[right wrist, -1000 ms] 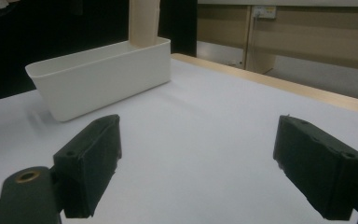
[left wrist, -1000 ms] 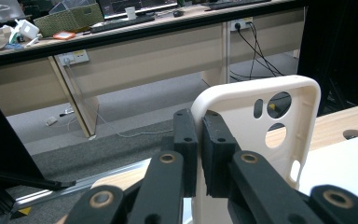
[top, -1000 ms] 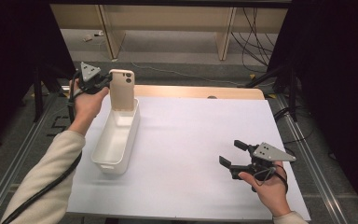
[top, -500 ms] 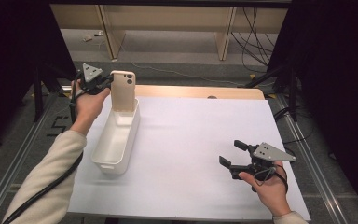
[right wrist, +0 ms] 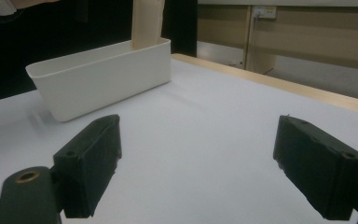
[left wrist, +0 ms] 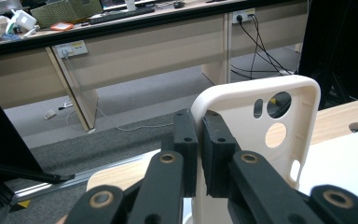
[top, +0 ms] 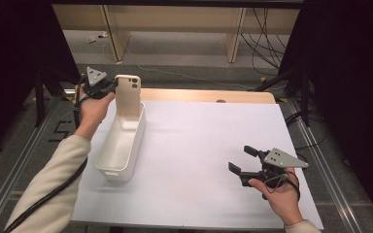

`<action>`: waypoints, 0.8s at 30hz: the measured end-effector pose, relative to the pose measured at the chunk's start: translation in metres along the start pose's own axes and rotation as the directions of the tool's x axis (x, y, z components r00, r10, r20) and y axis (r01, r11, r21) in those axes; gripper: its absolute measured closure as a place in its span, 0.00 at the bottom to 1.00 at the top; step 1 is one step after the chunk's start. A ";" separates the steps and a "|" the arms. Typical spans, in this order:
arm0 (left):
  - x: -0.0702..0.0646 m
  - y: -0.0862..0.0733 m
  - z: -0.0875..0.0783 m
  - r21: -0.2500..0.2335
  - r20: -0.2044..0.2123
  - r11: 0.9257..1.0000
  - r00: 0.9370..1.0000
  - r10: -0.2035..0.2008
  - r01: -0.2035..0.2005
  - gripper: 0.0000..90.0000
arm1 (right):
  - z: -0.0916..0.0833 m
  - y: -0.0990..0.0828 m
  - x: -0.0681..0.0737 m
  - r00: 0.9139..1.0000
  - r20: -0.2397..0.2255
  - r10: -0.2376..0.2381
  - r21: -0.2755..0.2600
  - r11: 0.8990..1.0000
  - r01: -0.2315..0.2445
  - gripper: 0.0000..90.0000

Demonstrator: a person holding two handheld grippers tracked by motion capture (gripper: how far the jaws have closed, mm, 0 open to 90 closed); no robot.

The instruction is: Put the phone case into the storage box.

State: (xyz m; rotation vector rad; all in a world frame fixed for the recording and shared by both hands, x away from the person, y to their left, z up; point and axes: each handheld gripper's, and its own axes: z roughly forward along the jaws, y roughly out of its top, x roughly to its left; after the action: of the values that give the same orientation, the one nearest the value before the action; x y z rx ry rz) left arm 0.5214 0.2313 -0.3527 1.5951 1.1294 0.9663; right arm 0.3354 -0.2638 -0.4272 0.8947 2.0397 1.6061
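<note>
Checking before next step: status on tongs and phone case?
Left tongs shut on phone case, upright at bin's far end. Right tongs open, idle. Nothing in the way.

Matt plastics on a smooth white tabletop

The phone case (left wrist: 261,121) looks like smooth cream plastic with a soft, matt skin; the bin (top: 121,145) is white plastic, faintly satin. The left gripper (left wrist: 198,140) has matt black, slightly grainy pads (left wrist: 214,144). The table (top: 199,145) wears a smooth matt white sheet with a pale wood edge.

No legible text, label, brand, number or sign appeared in any view. The yellow stickers on the desk outlets were too small to read.
</note>
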 end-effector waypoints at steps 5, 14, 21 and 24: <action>0.008 0.002 0.001 0.011 -0.005 0.993 0.993 0.117 -0.116 0.95 | 0.000 0.000 0.001 1.000 0.001 0.009 0.004 1.000 -0.009 0.18; 0.008 -0.001 0.003 0.019 -0.005 0.993 0.994 0.113 -0.113 0.95 | 0.001 0.000 0.000 1.000 -0.006 0.001 0.002 1.000 -0.001 0.18; 0.008 -0.003 0.005 0.026 -0.004 0.993 0.993 0.115 -0.114 0.95 | 0.001 0.000 0.000 1.000 -0.005 0.004 0.003 1.000 -0.004 0.18; 0.007 -0.003 0.005 0.027 -0.003 0.993 0.993 0.116 -0.116 0.95 | 0.001 0.000 0.000 1.000 -0.011 0.005 0.010 1.000 -0.005 0.18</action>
State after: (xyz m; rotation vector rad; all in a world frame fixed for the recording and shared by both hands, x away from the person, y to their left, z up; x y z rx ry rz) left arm 0.5277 0.2376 -0.3567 1.6962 1.0665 1.0342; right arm 0.3357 -0.2632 -0.4277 0.8967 2.0560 1.6089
